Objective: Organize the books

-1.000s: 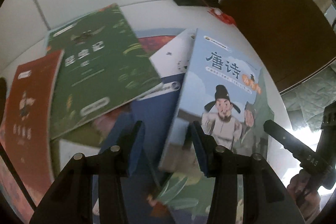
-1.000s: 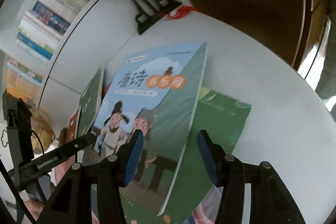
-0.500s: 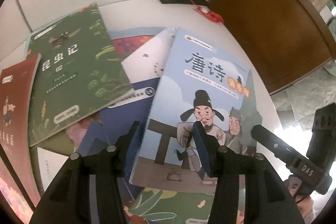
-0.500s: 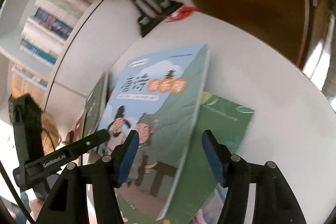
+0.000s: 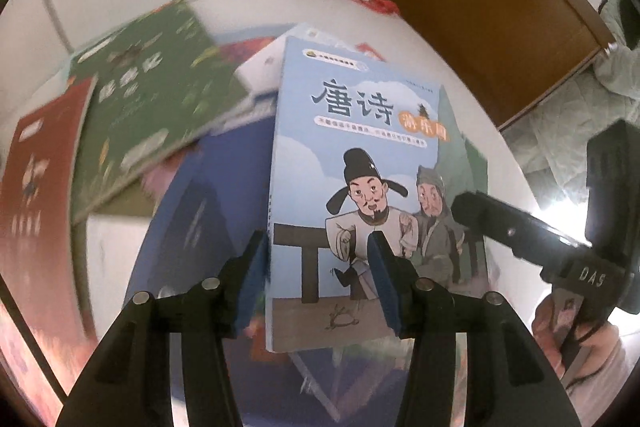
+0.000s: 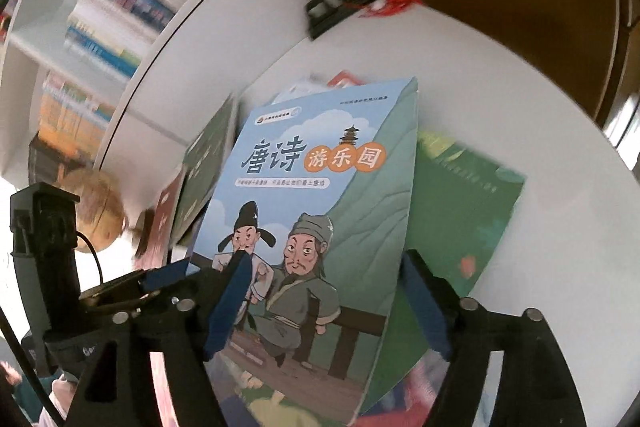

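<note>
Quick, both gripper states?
Left gripper: open, astride the blue book's spine edge.
Right gripper: open, jaws just widened, same book between them.

The right gripper, jaws just opening, straddles the blue poetry book lying on a green book.

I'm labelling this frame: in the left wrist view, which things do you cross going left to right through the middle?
red book → green book → dark blue book → light blue poetry book → right gripper
</note>
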A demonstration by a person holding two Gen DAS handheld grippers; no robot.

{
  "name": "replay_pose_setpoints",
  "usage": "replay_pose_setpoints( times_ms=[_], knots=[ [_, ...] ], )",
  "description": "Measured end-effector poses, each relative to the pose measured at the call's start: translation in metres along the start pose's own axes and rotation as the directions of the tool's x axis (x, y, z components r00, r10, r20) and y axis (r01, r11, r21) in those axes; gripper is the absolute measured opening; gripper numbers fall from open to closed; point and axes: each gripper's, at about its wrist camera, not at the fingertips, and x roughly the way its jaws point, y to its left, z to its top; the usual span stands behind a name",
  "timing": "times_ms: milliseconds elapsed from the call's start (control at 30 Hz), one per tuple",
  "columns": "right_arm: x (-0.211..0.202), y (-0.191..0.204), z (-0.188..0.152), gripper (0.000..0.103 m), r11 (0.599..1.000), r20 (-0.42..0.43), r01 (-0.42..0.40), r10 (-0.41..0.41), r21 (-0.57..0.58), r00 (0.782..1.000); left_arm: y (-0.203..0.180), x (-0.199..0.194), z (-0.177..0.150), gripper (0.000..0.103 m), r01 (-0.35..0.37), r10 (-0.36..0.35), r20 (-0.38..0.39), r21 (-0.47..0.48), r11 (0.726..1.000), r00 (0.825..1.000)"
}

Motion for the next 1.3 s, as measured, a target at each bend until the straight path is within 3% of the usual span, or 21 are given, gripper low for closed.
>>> replay_pose_setpoints(
  times_ms=[333, 533, 767, 933, 1067, 1200, 1300],
  knots=[
    [0.011, 0.058, -0.053, 0.078, 0.990, -0.104, -0.077, 0.065, -0.118, 0.993, 0.052, -0.043, -0.083, 0.047, 0.002, -0.001, 0.003, -0.200, 0.980, 1.000],
    [0.021, 0.083, -0.074, 0.078, 0.978, -0.152, -0.130, 0.105, -0.161, 0.983, 0.089, -0.049, -0.117, 0.047, 0.014, -0.014, 0.002, -0.326, 0.945, 1.000],
    [0.022, 0.073, -0.084, 0.076, 0.974, -0.205, -0.200, 0.175, -0.107, 0.963, 0.102, -0.046, -0.120, 0.047, 0.008, -0.005, 0.011, -0.331, 0.944, 1.000],
    [0.015, 0.057, -0.089, 0.074, 0.970, -0.180, -0.241, 0.229, -0.045, 0.957, 0.108, -0.040, -0.121, 0.047, 0.026, -0.021, 0.019, -0.317, 0.948, 1.000],
    [0.016, 0.059, -0.093, 0.076, 0.964, -0.159, -0.258, 0.245, -0.066, 0.956, 0.111, -0.037, -0.117, 0.047, 0.052, -0.043, 0.038, -0.298, 0.953, 0.998],
    [0.023, 0.054, -0.094, 0.077, 0.945, -0.117, -0.327, 0.324, -0.013, 0.939, 0.115, -0.035, -0.116, 0.047, 0.108, -0.096, 0.053, -0.301, 0.947, 0.994],
    [0.026, 0.060, -0.093, 0.079, 0.948, -0.097, -0.317, 0.313, -0.027, 0.945, 0.119, -0.037, -0.118, 0.047, 0.129, -0.118, 0.056, -0.291, 0.948, 0.991]
  ],
)
